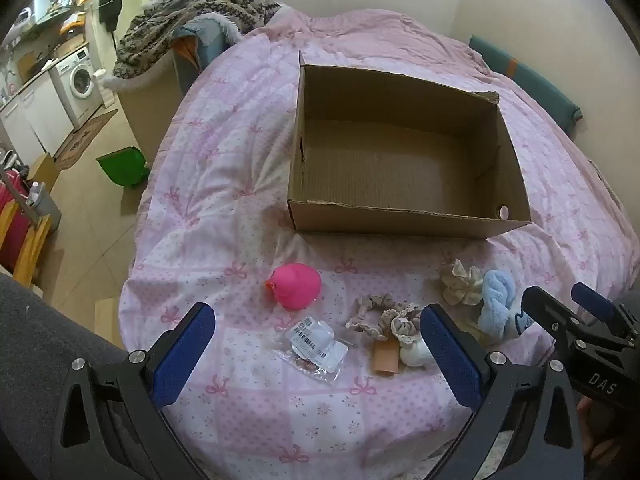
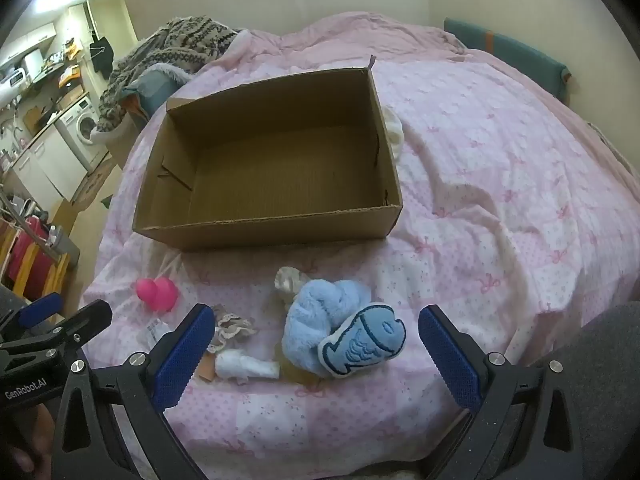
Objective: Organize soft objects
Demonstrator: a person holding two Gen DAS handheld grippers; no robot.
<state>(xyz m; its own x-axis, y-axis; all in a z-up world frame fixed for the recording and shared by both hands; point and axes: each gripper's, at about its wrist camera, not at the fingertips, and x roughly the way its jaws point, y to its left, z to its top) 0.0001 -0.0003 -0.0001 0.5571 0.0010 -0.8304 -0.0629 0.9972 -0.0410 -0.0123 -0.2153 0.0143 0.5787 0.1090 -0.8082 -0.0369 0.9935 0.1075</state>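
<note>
A cardboard box (image 1: 404,160) is sitting open on the bed (image 1: 224,184), on a pink quilt with small bows; its inside is showing only bare cardboard. The soft things are all lying on the quilt in front of the box, nearer to the cameras, and none of them is in the box.

The left gripper (image 1: 316,354) is hovering low over the quilt with its jaws standing wide and holding nothing; between its blue pads a clear plastic packet (image 1: 316,346) with a barcode label is lying, and just beside it a bunch of beige scrunchies (image 1: 384,318); a pink rubber toy (image 1: 296,286) is resting a little farther, on the left; a small white roll (image 1: 414,354) is lying near the right pad.

The right gripper (image 2: 316,354) is also hovering with jaws wide and nothing between them; in front of it a fluffy blue cloth (image 2: 320,316) is lying bunched, and a blue fish toy (image 2: 362,346) is leaning on it, touching; a cream scrunchie (image 2: 290,282) is peeking from behind the blue cloth.

In the left wrist view the right gripper is showing at the right edge, near the blue cloth.
</note>
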